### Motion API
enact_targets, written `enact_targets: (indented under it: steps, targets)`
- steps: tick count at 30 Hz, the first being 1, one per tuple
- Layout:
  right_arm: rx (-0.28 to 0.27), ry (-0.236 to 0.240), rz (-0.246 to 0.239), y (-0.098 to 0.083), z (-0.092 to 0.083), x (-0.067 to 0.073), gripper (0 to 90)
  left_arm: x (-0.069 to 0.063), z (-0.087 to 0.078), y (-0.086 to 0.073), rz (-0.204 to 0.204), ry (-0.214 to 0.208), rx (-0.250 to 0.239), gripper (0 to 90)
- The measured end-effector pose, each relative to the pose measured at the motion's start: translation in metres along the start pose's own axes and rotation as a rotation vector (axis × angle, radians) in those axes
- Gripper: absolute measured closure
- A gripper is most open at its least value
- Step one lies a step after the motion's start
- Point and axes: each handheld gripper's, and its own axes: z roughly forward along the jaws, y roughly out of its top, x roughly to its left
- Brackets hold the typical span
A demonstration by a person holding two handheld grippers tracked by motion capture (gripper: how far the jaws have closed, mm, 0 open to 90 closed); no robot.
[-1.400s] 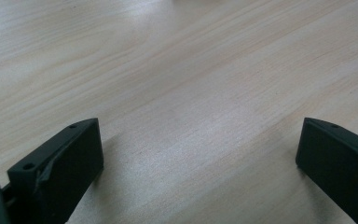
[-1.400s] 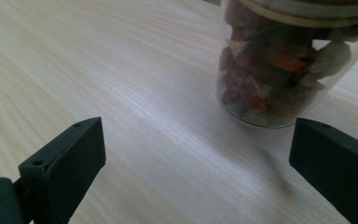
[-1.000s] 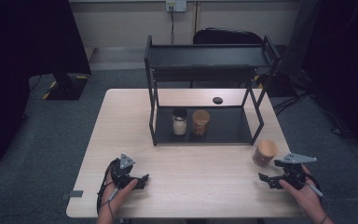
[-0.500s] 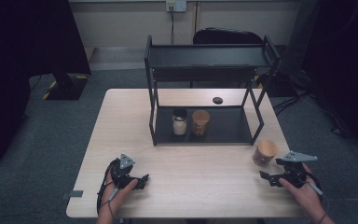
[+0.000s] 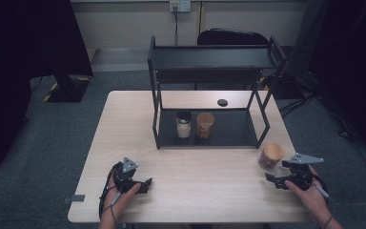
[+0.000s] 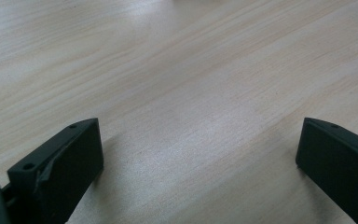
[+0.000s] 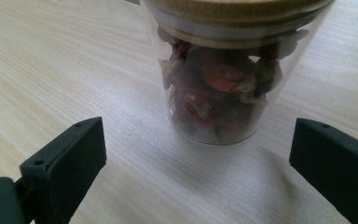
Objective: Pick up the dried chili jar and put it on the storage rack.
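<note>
Currently on our table (image 5: 124, 119): one glass jar (image 5: 271, 155) with a bamboo lid, packed with red and brown dried pieces, standing upright at the right edge of the high view, just beyond our right gripper (image 5: 272, 180).

Right gripper: jaws spread wide and released, holding nothing. In the right gripper view the jar (image 7: 223, 88) stands ahead of the jaws, centred between them but not yet inside them.

Left gripper (image 5: 145, 183): lower left of the high view, jaws wide apart over bare wood, gripping nothing.

Black two-tier rack (image 5: 209, 62): centre of the high view. Its lower shelf holds a pale-filled jar (image 5: 183, 125) with a dark lid and an amber jar (image 5: 205, 125), side by side and just apart.

Risks as we judge them:
- Glass wall is smooth and round; an off-centre close could squirt the jar sideways or tip it.
- Jar stands near the table's right edge; a nudge from a jaw tip could push it over.
- Gripping at the lid rather than the body might lift the lid alone.
- If shelved, it could knock the rack's post or the two jars inside.
</note>
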Motion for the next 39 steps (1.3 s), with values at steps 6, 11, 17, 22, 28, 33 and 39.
enact_targets:
  steps: [6, 11, 17, 22, 28, 33, 39]
  targets:
    - [-0.003, -0.007, -0.003, 0.002, 0.002, -0.002, 2.9, 0.000, 0.000, 0.000, 0.000, 0.000, 0.000, 0.0]
    - [-0.006, -0.013, -0.001, 0.004, 0.003, -0.003, 2.9, 0.000, 0.000, 0.000, 0.000, 0.000, 0.000, 0.0]
    - [0.003, -0.017, -0.011, 0.004, 0.006, -0.004, 2.9, 0.000, 0.000, 0.000, 0.000, 0.000, 0.000, 0.0]
    - [0.000, -0.029, -0.016, 0.007, 0.008, -0.006, 3.2, 0.000, 0.000, 0.000, 0.000, 0.000, 0.000, 0.0]
    - [0.001, -0.031, -0.015, 0.010, 0.011, -0.008, 3.3, 0.000, 0.000, 0.000, 0.000, 0.000, 0.000, 0.0]
    - [-0.001, -0.036, -0.012, 0.011, 0.014, -0.010, 3.6, 0.000, 0.000, 0.000, 0.000, 0.000, 0.000, 0.0]
    - [-0.006, -0.040, -0.004, 0.012, 0.018, -0.013, 5.0, 0.000, 0.000, 0.000, 0.000, 0.000, 0.000, 0.0]
